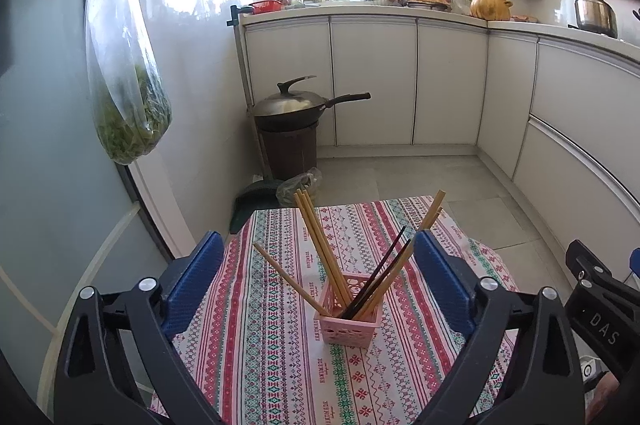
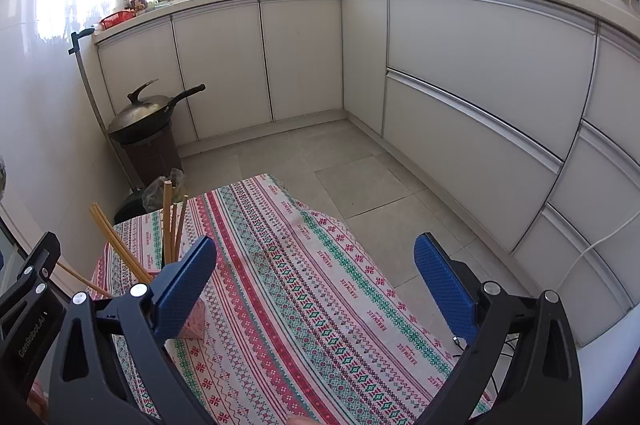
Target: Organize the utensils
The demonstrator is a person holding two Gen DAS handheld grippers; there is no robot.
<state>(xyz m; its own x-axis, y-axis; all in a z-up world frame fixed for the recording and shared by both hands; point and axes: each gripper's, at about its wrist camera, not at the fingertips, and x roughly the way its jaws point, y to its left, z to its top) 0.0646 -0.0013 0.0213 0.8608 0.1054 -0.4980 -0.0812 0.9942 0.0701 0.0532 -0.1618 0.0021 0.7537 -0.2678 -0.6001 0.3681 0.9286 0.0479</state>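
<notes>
**Chopsticks standing in the pink holder, both grippers empty**

A small pink lattice holder (image 1: 349,321) sits upright on the patterned tablecloth (image 1: 256,345) that covers a little table. Bamboo chopsticks (image 1: 320,249) fan out of it at several angles: a tight bundle leans away to the left, one single stick slants low to the left, and a few more lean right. Two dark chopsticks (image 1: 380,271) rest among those on the right side.

The left gripper (image 1: 318,277) hangs just above the cloth on the near side of the holder, its blue pads (image 1: 196,285) spread wide apart with nothing between them; in its own view the holder shows in the gap between the two fingers, untouched.

The right gripper (image 2: 316,289) is also spread open and holds nothing. It looks over a bare stretch of the tablecloth (image 2: 320,289), with the holder (image 2: 195,321) off to its left, mostly hidden behind the left blue pad (image 2: 184,289). The bamboo sticks (image 2: 120,249) rise above that pad.

Beyond the table lie a grey tiled floor (image 1: 400,177) and white cabinets (image 1: 372,81). A lidded wok (image 1: 296,105) sits on a brown bin (image 1: 288,153) in the corner. A plastic bag of greens (image 1: 128,97) hangs at the left. On the counter stand a yellow clay pot (image 1: 489,4) and a steel kettle (image 1: 595,9).
</notes>
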